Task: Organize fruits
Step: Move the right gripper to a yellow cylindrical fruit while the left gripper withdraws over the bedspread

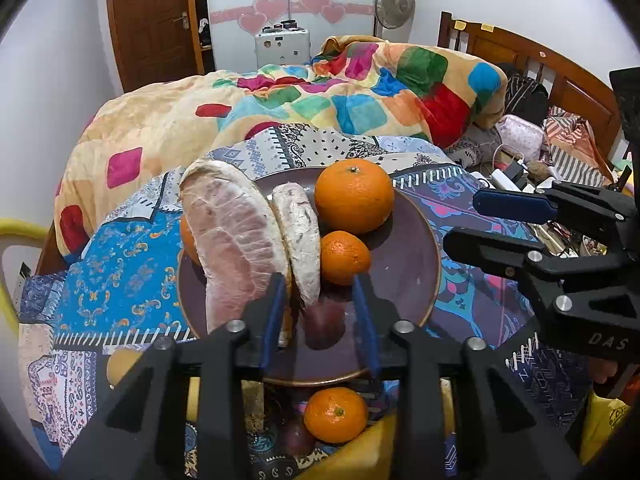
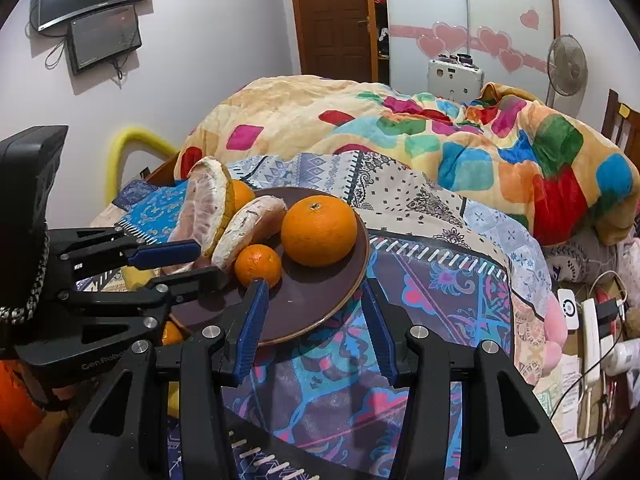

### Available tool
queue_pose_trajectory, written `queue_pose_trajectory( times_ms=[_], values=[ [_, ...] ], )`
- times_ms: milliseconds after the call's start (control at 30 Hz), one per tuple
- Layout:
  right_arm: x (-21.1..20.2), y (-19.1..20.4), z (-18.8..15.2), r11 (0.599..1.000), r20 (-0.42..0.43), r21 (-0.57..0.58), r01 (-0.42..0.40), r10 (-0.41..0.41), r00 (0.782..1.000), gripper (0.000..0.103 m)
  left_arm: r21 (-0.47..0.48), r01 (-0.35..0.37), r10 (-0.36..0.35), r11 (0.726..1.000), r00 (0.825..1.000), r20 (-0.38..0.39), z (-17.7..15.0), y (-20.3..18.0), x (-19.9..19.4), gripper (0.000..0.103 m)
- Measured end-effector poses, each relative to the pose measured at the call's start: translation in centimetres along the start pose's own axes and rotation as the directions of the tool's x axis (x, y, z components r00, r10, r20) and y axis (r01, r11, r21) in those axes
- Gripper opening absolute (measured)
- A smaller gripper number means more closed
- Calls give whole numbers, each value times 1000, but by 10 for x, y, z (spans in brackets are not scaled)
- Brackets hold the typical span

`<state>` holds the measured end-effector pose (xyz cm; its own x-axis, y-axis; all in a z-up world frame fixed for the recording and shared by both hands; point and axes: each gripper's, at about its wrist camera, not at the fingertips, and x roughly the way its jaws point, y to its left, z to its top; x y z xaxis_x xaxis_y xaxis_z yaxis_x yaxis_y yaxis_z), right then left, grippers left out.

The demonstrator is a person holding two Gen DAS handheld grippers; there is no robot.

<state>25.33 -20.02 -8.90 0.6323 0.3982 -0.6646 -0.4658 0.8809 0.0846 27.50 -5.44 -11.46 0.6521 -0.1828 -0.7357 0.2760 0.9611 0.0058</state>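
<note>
On the plate's [image 1: 404, 280] near edge, the left gripper's [image 1: 320, 312] fingers stand spread around a dark fruit [image 1: 324, 326]; the right gripper [image 2: 316, 328] hangs spread, empty. Next likely: fetching the loose orange [image 1: 335, 414].

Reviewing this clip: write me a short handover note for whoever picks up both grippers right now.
Left gripper: jaws open over the plate's near edge, a dark red fruit between them, pads not pressing it.
Right gripper: jaws open, empty, beside the plate.
On the plate: two pomelo pieces, a large orange, a small orange, the red fruit.
Left: one small orange and another dark fruit lie off the plate, below the left gripper.
</note>
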Motion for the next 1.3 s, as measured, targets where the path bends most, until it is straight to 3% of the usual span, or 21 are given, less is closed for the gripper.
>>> queue_pose_trajectory(
  times_ms=[400, 633, 833, 1167, 1300],
  values=[
    [-16, 9, -12, 1000, 1, -20, -9, 9, 1000, 45, -39, -33, 34, 999, 999, 31, -17, 18, -40, 37],
    [-26, 16, -34, 999, -15, -4, -42, 42, 999, 45, -88, -88, 87, 992, 996, -20, -54, 47, -57, 37],
    [-23, 24, -57, 999, -63, -4, -49, 48, 997, 46, -123, -82, 75, 989, 995, -60, -80, 58, -54, 40],
    [-12, 44, -76, 997, -119, -28, -74, 70, 990, 46, -104, -47, 39, 993, 996, -84, -100, 41, -53, 43],
    [-12, 41, -70, 998, -107, -21, -60, 57, 993, 54, -110, -1, -7, 994, 997, -76, -103, 31, -58, 43]
  ],
)
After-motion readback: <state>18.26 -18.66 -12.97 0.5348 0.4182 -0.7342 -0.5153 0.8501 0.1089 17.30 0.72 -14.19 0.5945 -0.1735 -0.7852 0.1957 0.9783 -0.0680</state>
